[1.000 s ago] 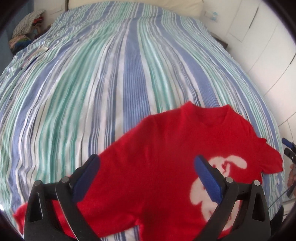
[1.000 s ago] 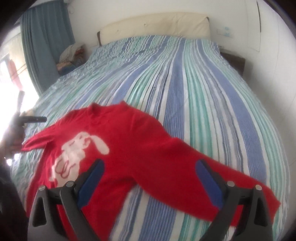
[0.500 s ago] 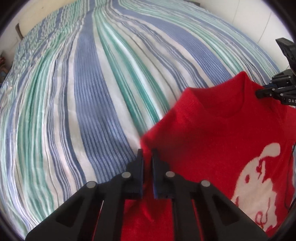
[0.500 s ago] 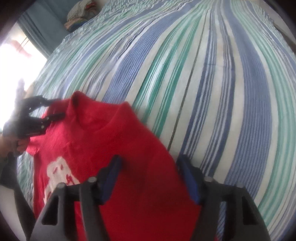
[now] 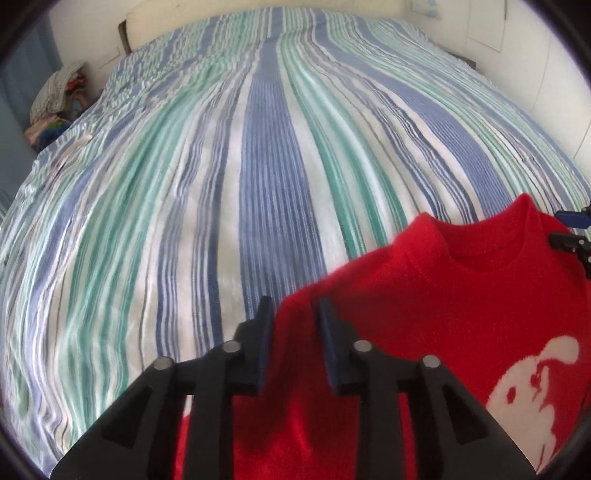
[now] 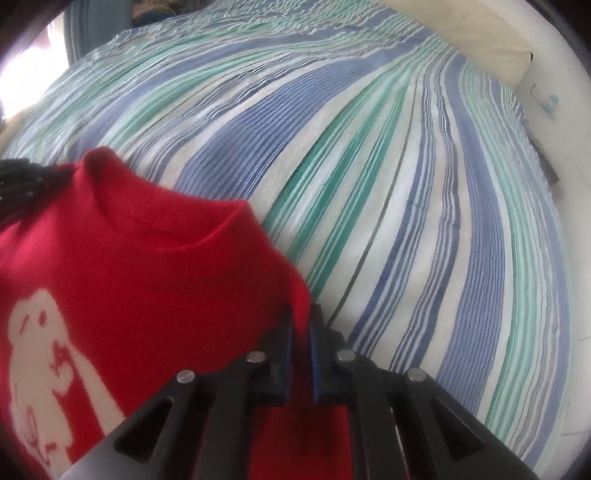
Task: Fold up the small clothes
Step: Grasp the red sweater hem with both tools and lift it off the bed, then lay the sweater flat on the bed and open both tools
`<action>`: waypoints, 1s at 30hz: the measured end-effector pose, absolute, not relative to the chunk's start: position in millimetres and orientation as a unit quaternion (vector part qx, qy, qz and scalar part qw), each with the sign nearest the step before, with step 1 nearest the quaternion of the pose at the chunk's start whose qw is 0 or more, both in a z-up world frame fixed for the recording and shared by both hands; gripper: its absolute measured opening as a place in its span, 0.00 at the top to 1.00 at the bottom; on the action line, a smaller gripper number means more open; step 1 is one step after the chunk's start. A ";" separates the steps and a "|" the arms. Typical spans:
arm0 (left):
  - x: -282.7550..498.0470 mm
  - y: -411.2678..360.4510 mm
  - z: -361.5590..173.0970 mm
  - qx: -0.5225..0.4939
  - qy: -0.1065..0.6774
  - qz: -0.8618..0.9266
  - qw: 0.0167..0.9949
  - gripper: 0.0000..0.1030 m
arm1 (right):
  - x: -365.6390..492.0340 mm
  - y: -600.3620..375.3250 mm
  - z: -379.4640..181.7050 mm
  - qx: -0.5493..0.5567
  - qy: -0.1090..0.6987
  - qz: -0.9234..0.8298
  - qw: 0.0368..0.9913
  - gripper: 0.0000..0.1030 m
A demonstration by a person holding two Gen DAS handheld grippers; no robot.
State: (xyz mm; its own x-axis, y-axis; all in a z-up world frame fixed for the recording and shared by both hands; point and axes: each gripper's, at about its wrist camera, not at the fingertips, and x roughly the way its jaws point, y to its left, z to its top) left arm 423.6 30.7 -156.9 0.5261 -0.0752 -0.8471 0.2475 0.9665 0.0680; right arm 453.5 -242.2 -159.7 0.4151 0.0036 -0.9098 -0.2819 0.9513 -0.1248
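The red sweater (image 5: 443, 306) is a soft, fuzzy knit with a ribbed round collar and a white cartoon figure (image 6: 44, 354) worked into the chest. It fills the lower right of the left wrist view and the lower left of the right wrist view, held up by its shoulders over the striped bedspread (image 5: 229, 192), a ridged fabric in blue, teal and white bands that runs to the top of both frames.

The left gripper (image 5: 295, 325), black with blue pads, has a bunched fold of the sweater's shoulder between its jaws; these have just been opening, and a red wad fills the gap. The right gripper (image 6: 301, 328) is pinched narrow on the other shoulder, its jaws too having just eased open a little.

A cream padded headboard (image 5: 192, 14) sits at the top, and a heap of clothes (image 5: 55, 99) at the upper left.
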 end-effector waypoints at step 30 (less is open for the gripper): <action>31.2 4.2 -127.2 0.038 0.532 -0.231 0.813 0.46 | -18.9 -216.6 -163.3 0.047 0.549 0.215 0.807 0.59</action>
